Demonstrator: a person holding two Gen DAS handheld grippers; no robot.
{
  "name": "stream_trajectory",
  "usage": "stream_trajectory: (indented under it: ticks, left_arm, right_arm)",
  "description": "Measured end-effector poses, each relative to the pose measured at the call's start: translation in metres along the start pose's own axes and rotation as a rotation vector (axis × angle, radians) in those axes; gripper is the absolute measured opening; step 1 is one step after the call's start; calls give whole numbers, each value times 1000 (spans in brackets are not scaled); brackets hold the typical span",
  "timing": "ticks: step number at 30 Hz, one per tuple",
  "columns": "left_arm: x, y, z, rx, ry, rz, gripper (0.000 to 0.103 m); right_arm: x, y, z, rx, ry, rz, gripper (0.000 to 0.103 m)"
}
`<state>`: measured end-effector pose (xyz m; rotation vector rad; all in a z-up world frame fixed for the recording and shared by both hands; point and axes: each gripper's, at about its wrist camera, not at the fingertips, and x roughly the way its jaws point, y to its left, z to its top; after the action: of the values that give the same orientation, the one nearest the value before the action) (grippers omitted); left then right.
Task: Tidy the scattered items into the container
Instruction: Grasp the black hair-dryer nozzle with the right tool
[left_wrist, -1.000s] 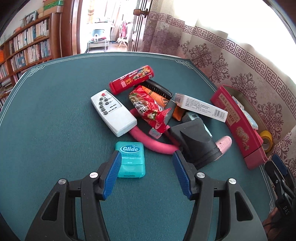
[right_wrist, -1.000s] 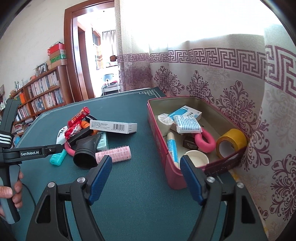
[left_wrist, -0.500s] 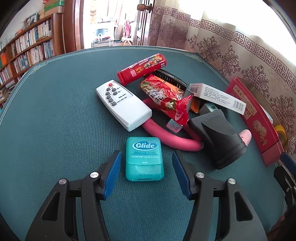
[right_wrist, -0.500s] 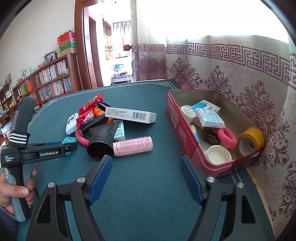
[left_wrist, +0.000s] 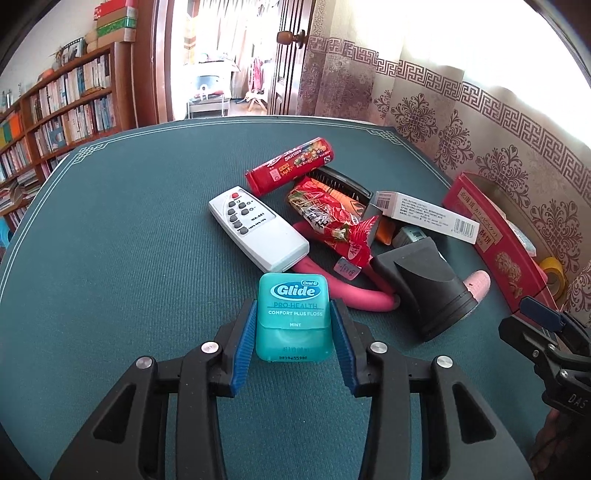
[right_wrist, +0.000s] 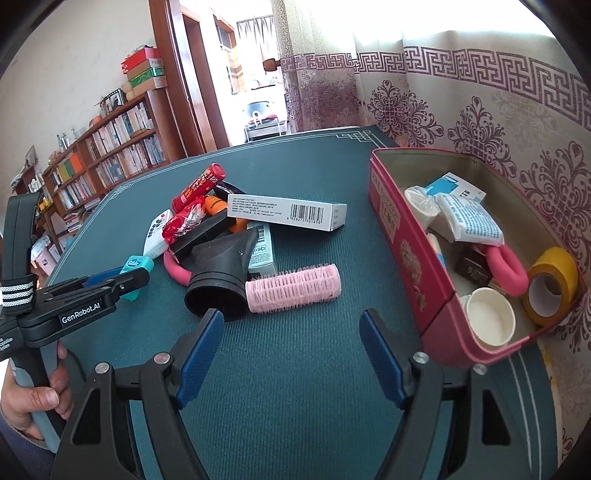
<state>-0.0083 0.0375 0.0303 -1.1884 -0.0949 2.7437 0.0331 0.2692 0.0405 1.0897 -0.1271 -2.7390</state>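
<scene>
My left gripper is shut on a teal Glide floss box, its blue pads against both sides; the box also shows in the right wrist view. Behind it lies a pile: white remote, red Skittles tube, red snack packet, pink ring, black nozzle, white carton, pink hair roller. The red container stands at the right. My right gripper is open and empty, low over the mat in front of the roller.
The container holds yellow tape, a white cup, a pink ring and white packets. A patterned curtain hangs behind it. The green table mat stretches left; bookshelves stand beyond.
My left gripper moved forward around the floss box and closed on it. My right gripper drew back and turned left, the container shifting right in its view.
</scene>
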Motion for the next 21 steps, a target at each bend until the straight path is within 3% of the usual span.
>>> stream_trajectory:
  ticks: [6,16,18,21]
  left_arm:
    - [0,7,0,-33,5,-6,43]
    - [-3,18,1,-64,-13,16,43]
    - [-3,20,1,-73,-11,16,43]
    - [-2,22,1,-84,-6,12,43]
  right_arm:
    - [8,5,10,20,17,64,79]
    - [33,47,29,-80,16,97,79]
    - [42,54,31,-106,37,94,63]
    - [59,58,28,-125,87,67,59]
